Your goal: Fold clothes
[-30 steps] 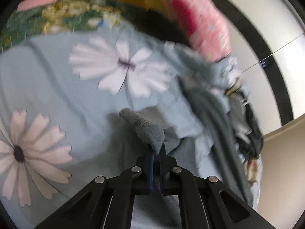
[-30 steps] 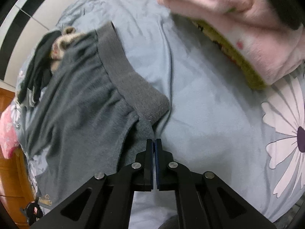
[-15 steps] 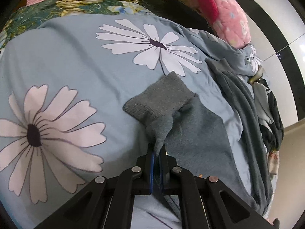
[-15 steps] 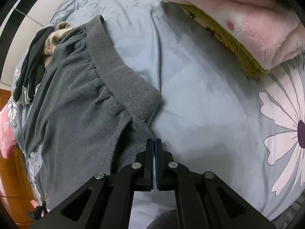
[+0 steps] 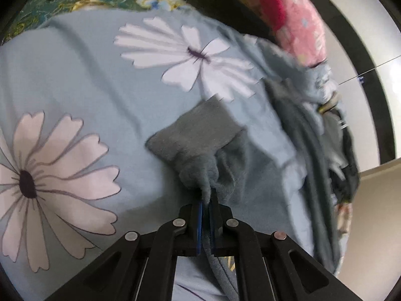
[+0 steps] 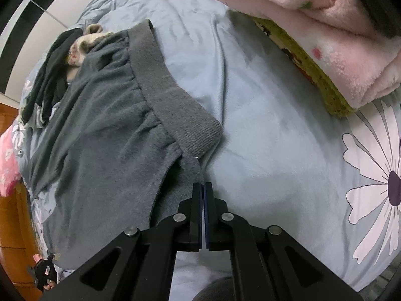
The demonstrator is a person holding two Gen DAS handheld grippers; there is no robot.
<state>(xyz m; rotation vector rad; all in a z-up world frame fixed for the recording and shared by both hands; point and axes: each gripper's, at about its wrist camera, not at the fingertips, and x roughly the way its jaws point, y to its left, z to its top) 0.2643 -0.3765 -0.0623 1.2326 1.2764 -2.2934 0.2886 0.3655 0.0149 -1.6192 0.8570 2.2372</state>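
At the bottom centre of the left wrist view, the left tool (image 5: 206,200) is clamped on a pinch of the grey fleece trousers (image 5: 200,145), the cloth rising out of the narrow gap between its blue pads. Just above that, in mid-frame, the ribbed cuff (image 5: 193,130) of one leg lies on the blue flowered bedsheet (image 5: 75,75), tented up toward the grip. At the bottom centre of the right wrist view, the right tool (image 6: 202,188) is pressed together on the garment's edge just below the corner of the waistband (image 6: 175,100); the sliver of cloth between the pads is thin and hard to make out. From there the waistband runs to the upper left of the frame, with the trouser body spread left of it.

The fabric looks soft, light and limp, so it should sag and drag wherever it is not supported. The fleece nap probably grips the pads well, but a thin pinch could slip out under a pull. The thicker ribbed waistband and cuff seem the firmest places to take hold.

Farther off, a pink fleece blanket (image 6: 313,12) fills the upper right of the right view, and a heap of dark clothes (image 6: 50,62) sits at its upper left
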